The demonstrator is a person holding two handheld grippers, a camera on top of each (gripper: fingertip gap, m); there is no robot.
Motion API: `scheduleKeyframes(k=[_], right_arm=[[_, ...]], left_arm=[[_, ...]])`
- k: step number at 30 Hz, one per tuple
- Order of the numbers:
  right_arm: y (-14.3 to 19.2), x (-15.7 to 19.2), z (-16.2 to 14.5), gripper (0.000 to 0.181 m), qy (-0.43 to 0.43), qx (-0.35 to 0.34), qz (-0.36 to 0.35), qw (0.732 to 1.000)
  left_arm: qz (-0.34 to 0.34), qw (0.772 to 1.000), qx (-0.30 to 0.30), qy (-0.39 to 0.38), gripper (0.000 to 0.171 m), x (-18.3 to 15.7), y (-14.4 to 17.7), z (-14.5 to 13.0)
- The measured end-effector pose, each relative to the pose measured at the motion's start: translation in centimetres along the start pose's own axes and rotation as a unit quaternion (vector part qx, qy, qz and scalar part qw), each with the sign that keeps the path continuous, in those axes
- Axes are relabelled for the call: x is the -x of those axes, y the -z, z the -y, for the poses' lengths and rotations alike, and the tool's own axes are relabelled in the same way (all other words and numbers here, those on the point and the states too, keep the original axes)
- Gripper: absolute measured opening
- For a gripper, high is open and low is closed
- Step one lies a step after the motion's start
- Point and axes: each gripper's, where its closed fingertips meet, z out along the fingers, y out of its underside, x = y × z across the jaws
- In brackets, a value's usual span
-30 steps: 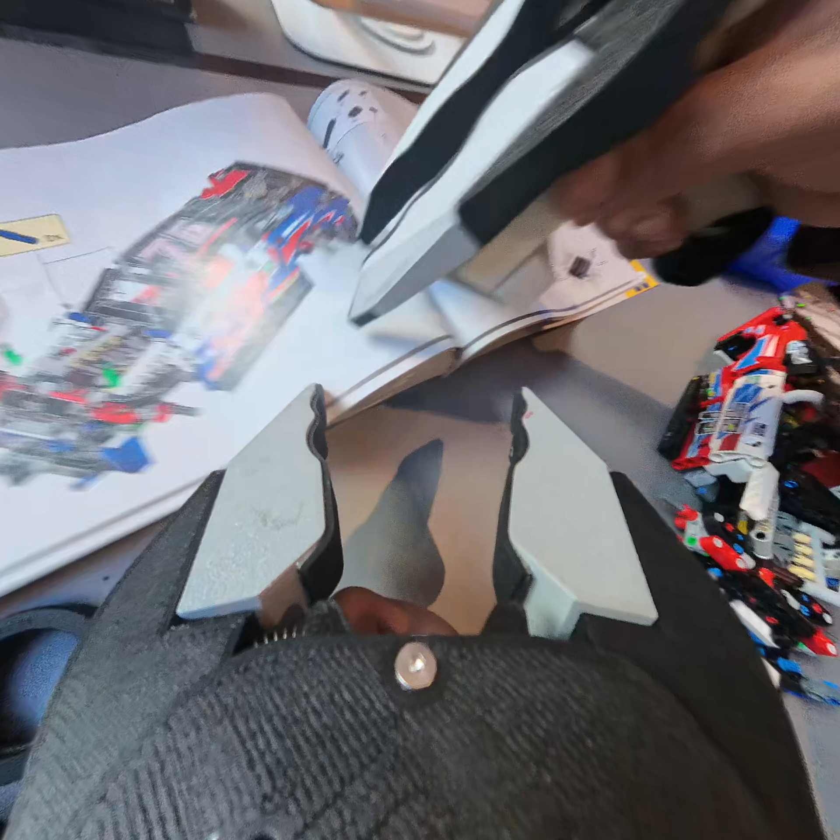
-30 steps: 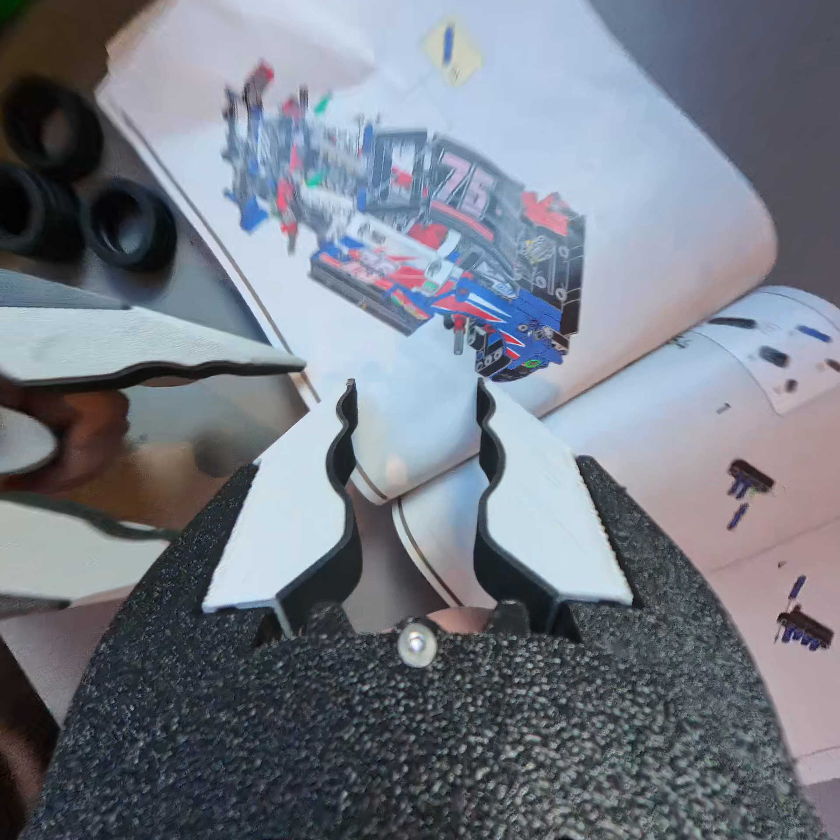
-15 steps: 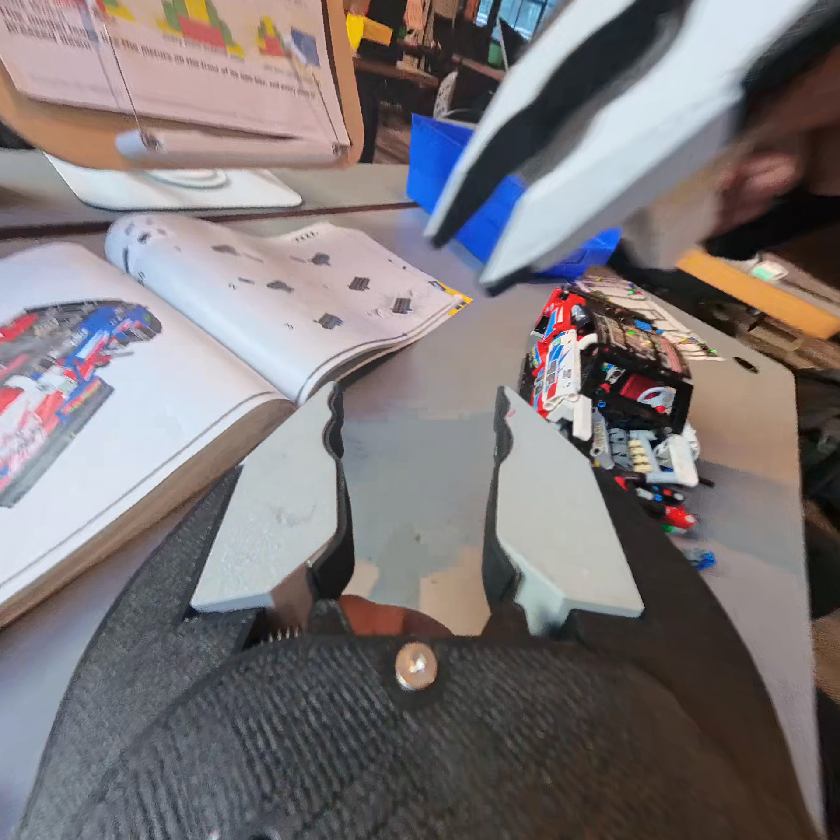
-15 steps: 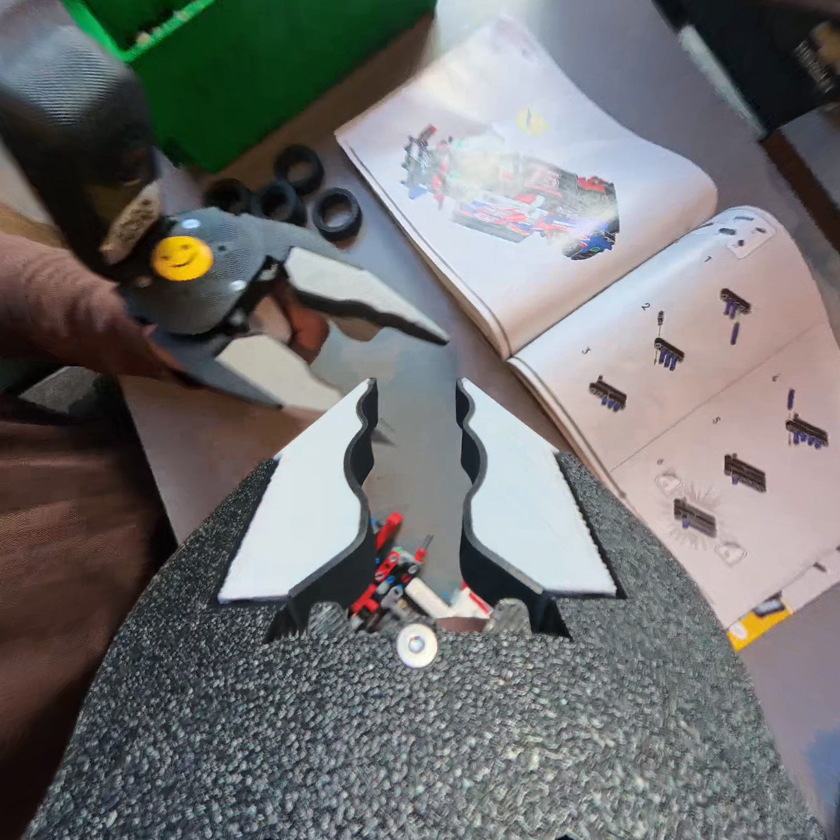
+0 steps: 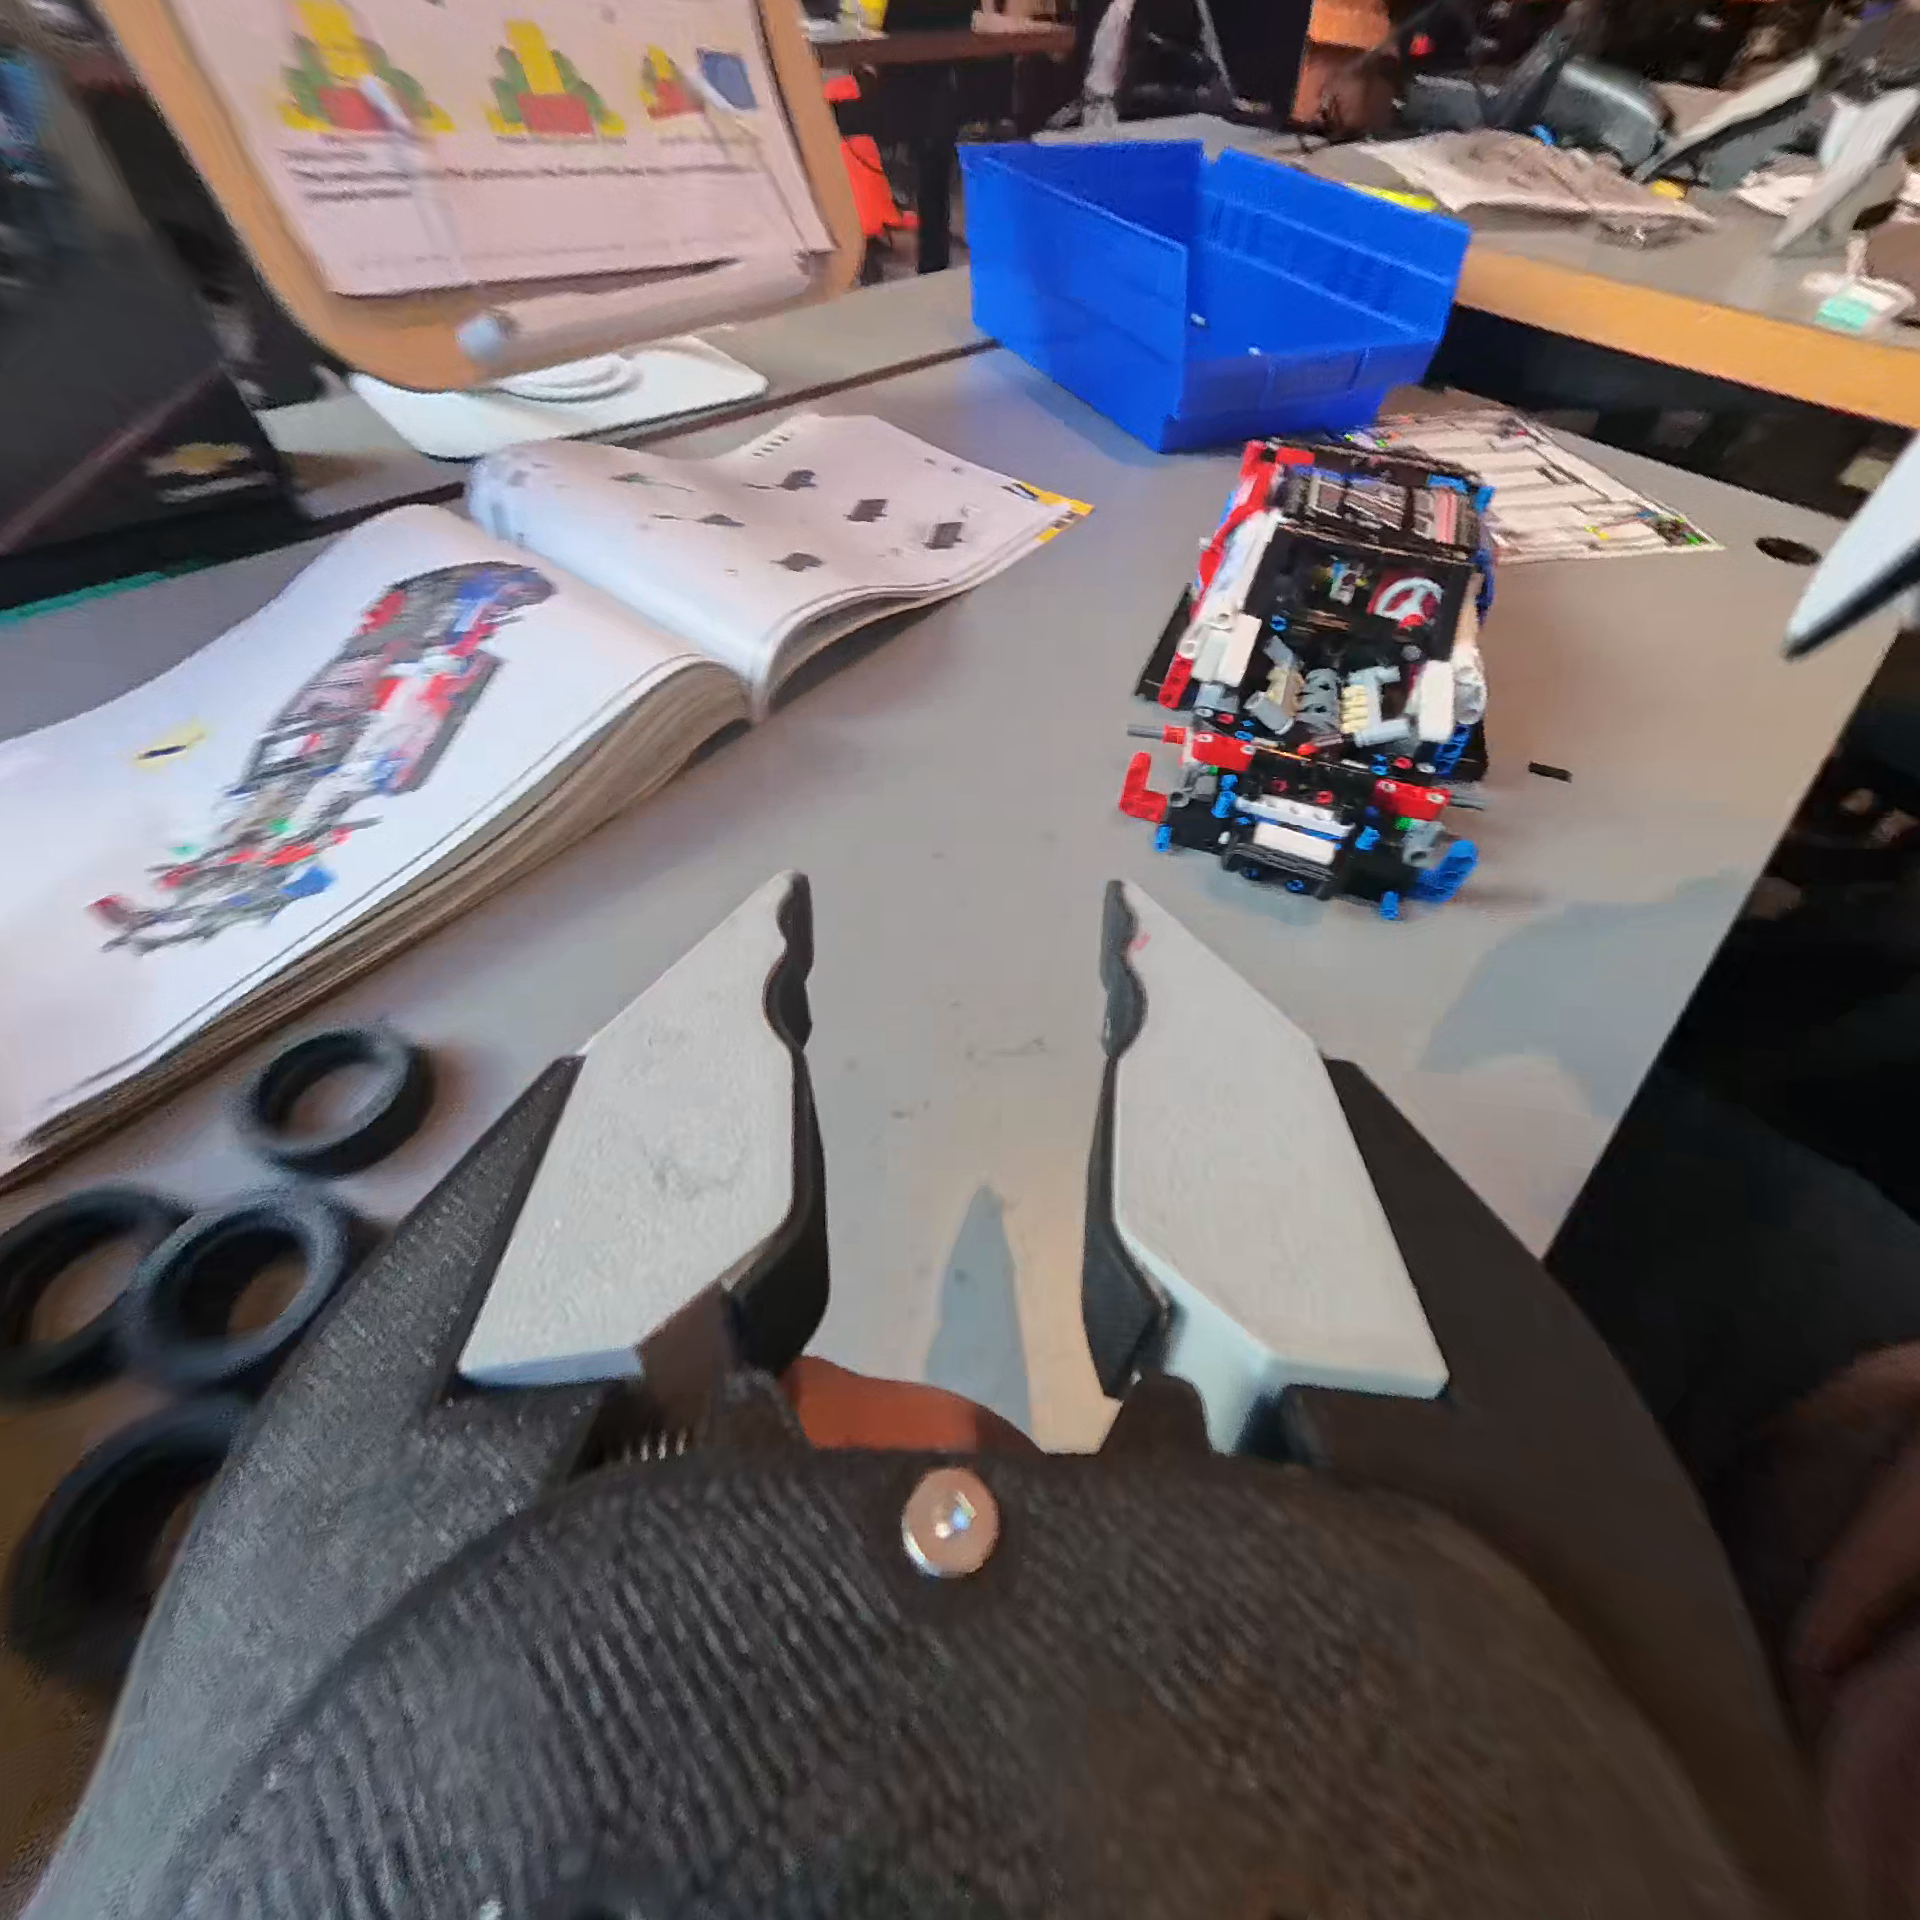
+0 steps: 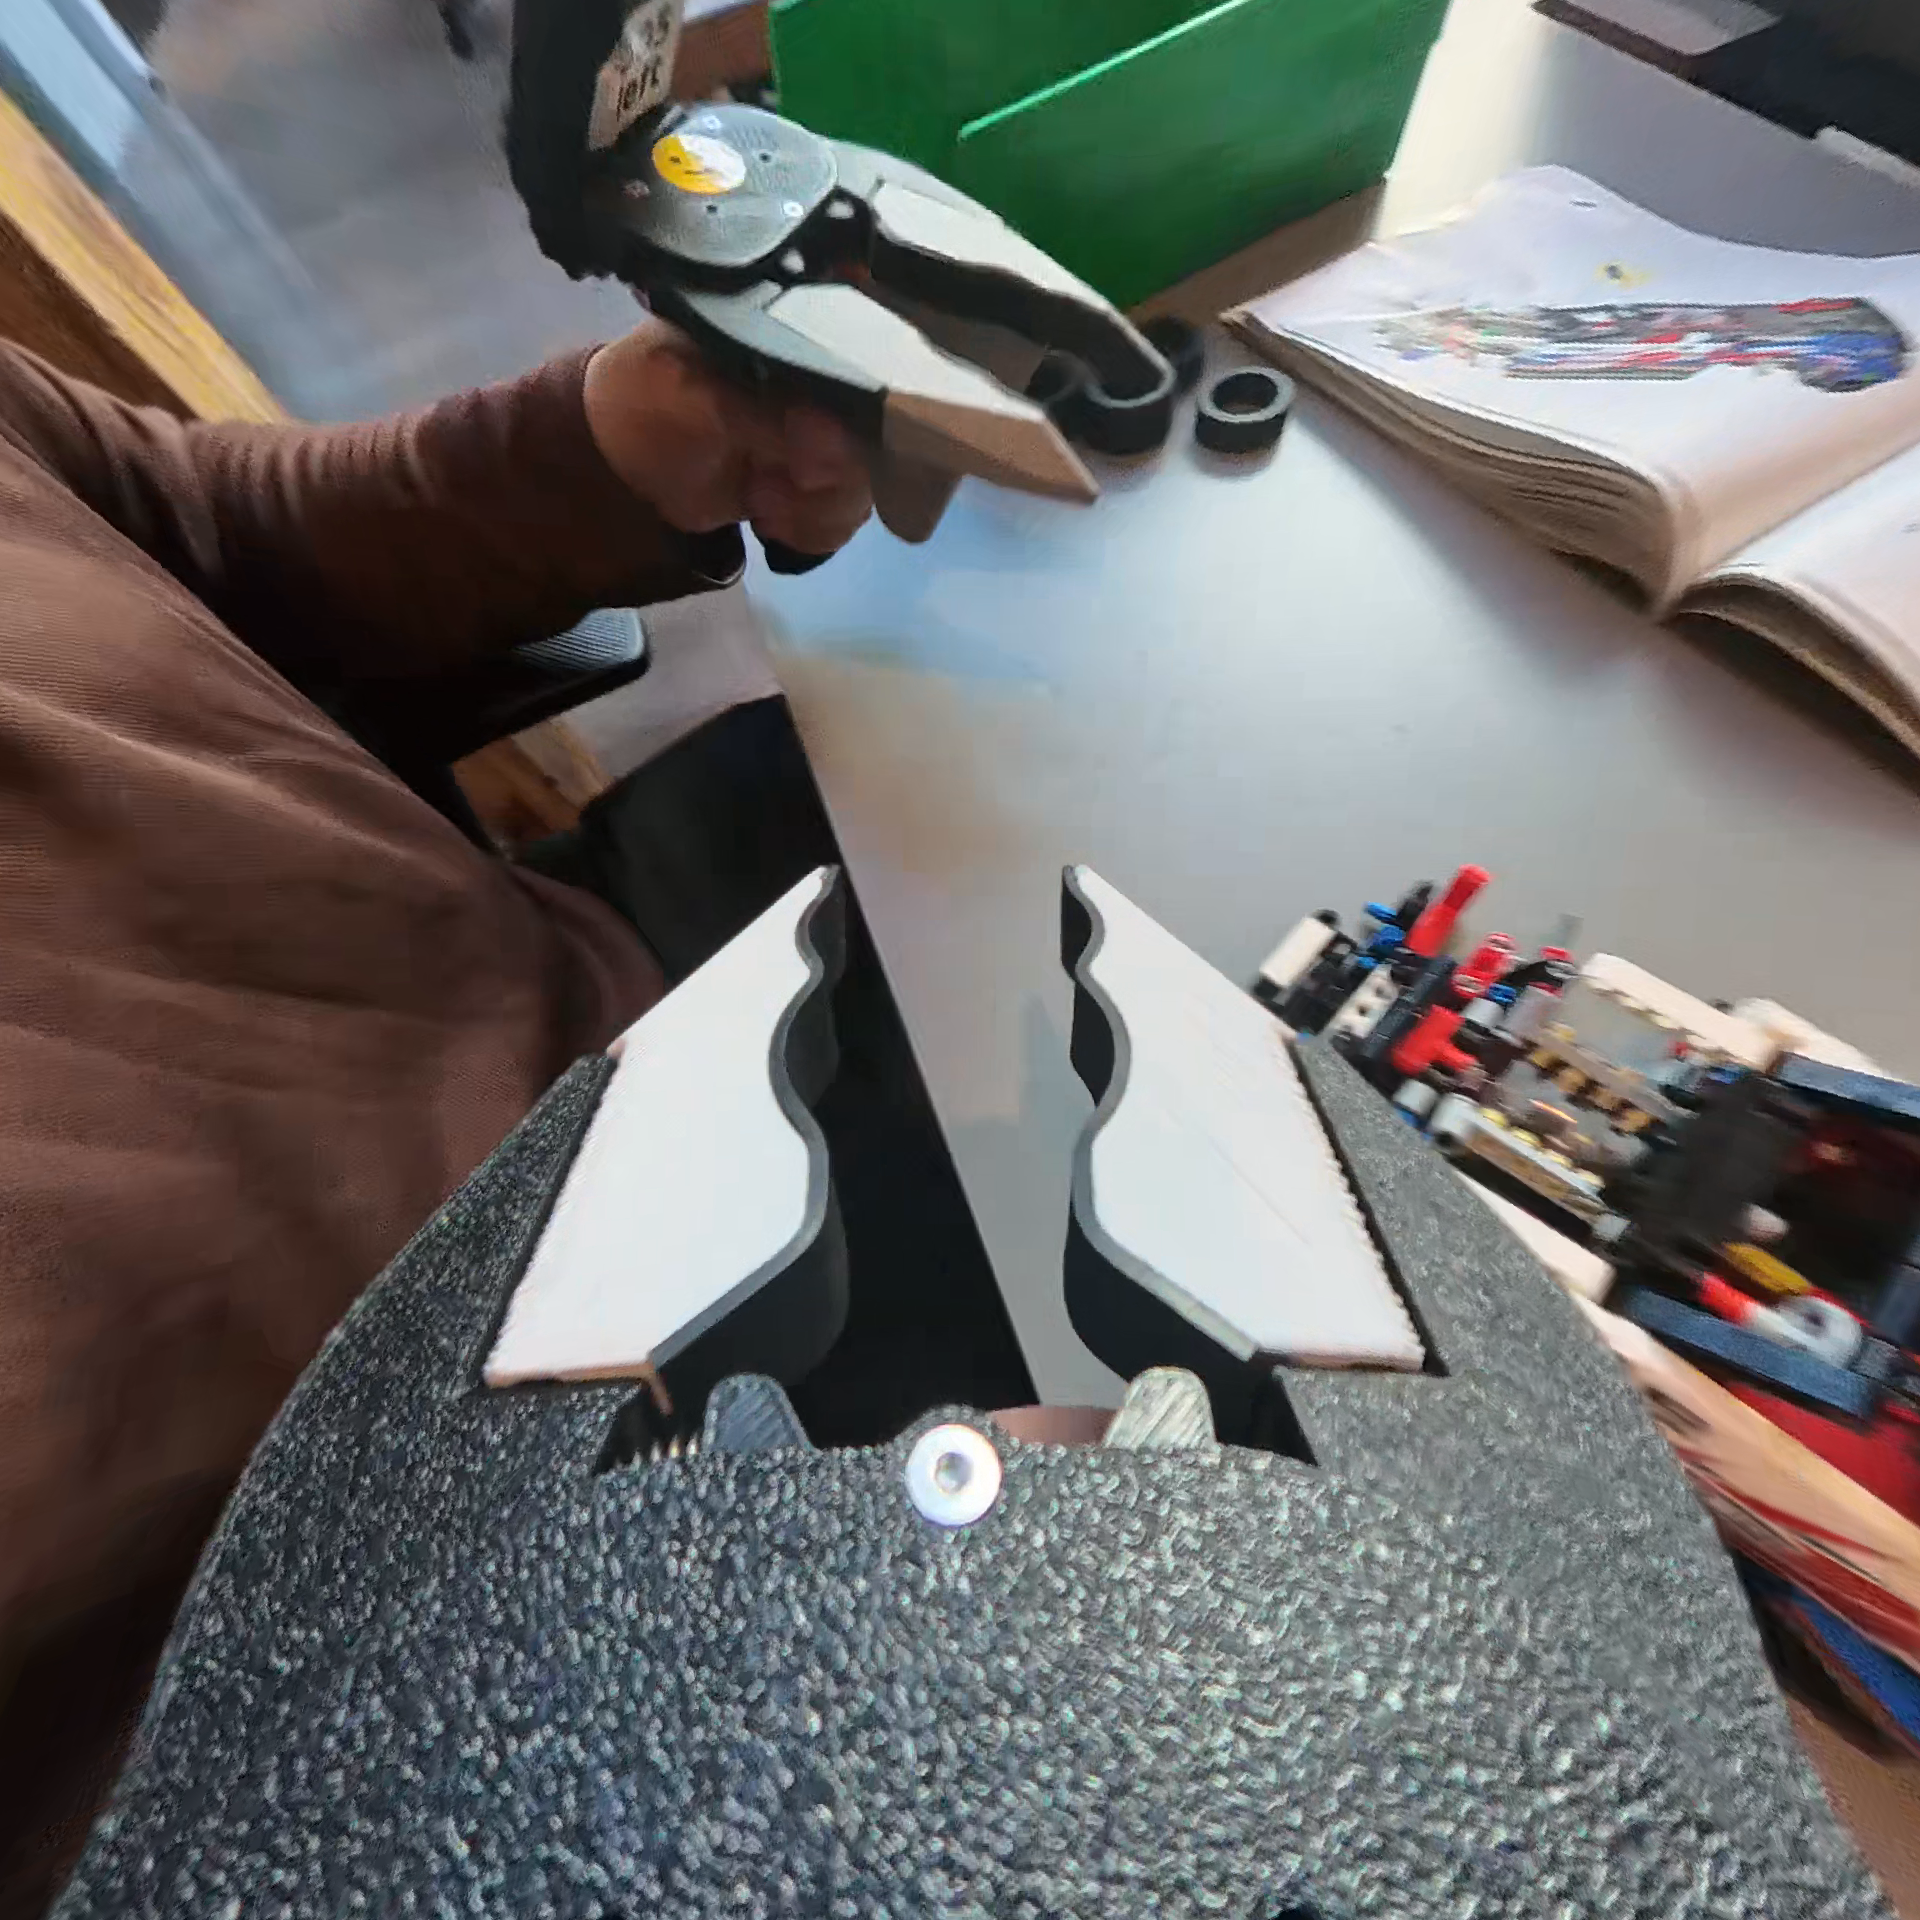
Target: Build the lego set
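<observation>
A part-built red, white, blue and black lego car (image 5: 1325, 675) sits on the grey table (image 5: 966, 790), ahead and right of my left gripper (image 5: 951, 904), which is open and empty above the table. The car also shows in the right wrist view (image 6: 1621, 1122), just right of my right gripper (image 6: 951, 894), which is open and empty over the table's near edge. The left gripper also shows in the right wrist view (image 6: 997, 447), held by a hand. Several black tyres (image 5: 332, 1096) lie left of the left gripper.
An open instruction book (image 5: 499, 665) lies at the left. A blue bin (image 5: 1205, 291) stands behind the car, a green bin (image 6: 1101, 135) beyond the tyres. A clipboard stand (image 5: 540, 197) is at the back. A sheet of paper (image 5: 1538, 499) lies by the car. A brown sleeve (image 6: 260, 831) is at the table's edge.
Both grippers have pulled back from the instruction book and swung round. The left now looks across the table at the car and tyres; the right now looks along the table's near edge.
</observation>
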Motion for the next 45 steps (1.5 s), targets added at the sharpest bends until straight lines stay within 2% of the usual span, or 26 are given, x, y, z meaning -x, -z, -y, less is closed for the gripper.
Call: scheduleKeyframes(k=[5, 8, 11, 13, 15, 18, 21, 25, 28, 29, 31, 34, 36, 39, 42, 45], right_arm=[[-5.2, 1.7, 0.3, 0.053, 0.005, -0.029, 0.020, 0.999], [-9.4, 2.4, 1.6, 0.068, 0.000, -0.046, 0.039, 0.998], [-13.9, 2.3, 2.4, 0.091, 0.004, -0.023, 0.054, 0.998], [-16.6, 2.2, 3.0, 0.096, -0.005, -0.010, 0.071, 0.997], [-18.8, 2.2, 3.9, 0.096, -0.021, -0.012, 0.089, 0.996], [-21.6, 1.8, 4.8, 0.085, -0.028, -0.013, 0.085, 0.996], [-23.5, 1.0, 4.9, 0.067, -0.013, -0.002, 0.052, 0.999], [-24.6, -0.6, 5.0, 0.048, 0.038, 0.005, -0.013, 0.999], [-25.2, -0.8, 4.2, 0.047, 0.057, 0.026, -0.031, 0.998], [-25.3, -0.9, 3.9, 0.047, 0.058, 0.031, -0.040, 0.997], [-25.4, -1.2, 3.7, 0.045, 0.055, 0.033, -0.051, 0.997], [-25.3, -1.5, 3.8, 0.044, 0.044, 0.028, -0.053, 0.997], [-25.3, -1.5, 3.8, 0.044, 0.034, 0.026, -0.047, 0.998], [-25.2, -1.7, 3.9, 0.044, 0.017, 0.022, -0.040, 0.999], [-24.8, -1.8, 4.2, 0.042, 0.005, 0.007, -0.036, 0.999], [-24.7, -1.8, 4.3, 0.041, -0.008, 0.002, -0.023, 1.000]], left_arm=[[0.032, 0.999, -0.017, 0.035, 0.055, 3.4, 4.6, 0.1], [0.061, 0.998, -0.028, 0.017, 0.051, 6.8, 6.9, 0.6], [0.180, 0.984, 0.018, 0.004, 0.042, 14.4, 9.7, -0.1], [0.225, 0.973, 0.036, 0.023, 0.043, 18.8, 11.8, -0.3], [0.255, 0.964, 0.051, 0.047, 0.043, 22.8, 13.8, -0.5], [0.275, 0.955, 0.087, 0.071, 0.044, 27.1, 15.9, -1.4], [0.246, 0.956, 0.143, 0.066, 0.041, 29.2, 16.1, -2.9], [0.224, 0.949, 0.222, -0.007, 0.035, 32.0, 15.8, -2.6], [0.149, 0.941, 0.301, -0.043, 0.031, 32.7, 14.6, -3.4], [0.118, 0.933, 0.335, -0.052, 0.028, 32.9, 14.1, -4.2], [0.120, 0.911, 0.382, -0.100, 0.025, 34.9, 13.0, -5.2], [0.098, 0.860, 0.462, -0.193, 0.011, 37.0, 12.0, -7.5], [0.073, 0.836, 0.504, -0.207, 0.004, 37.8, 11.6, -8.9], [0.032, 0.829, 0.523, -0.195, 0.002, 38.0, 11.0, -9.8], [-0.002, 0.822, 0.541, -0.177, 0.009, 37.3, 11.4, -10.4], [0.004, 0.808, 0.558, -0.186, 0.012, 37.6, 11.5, -10.8]])
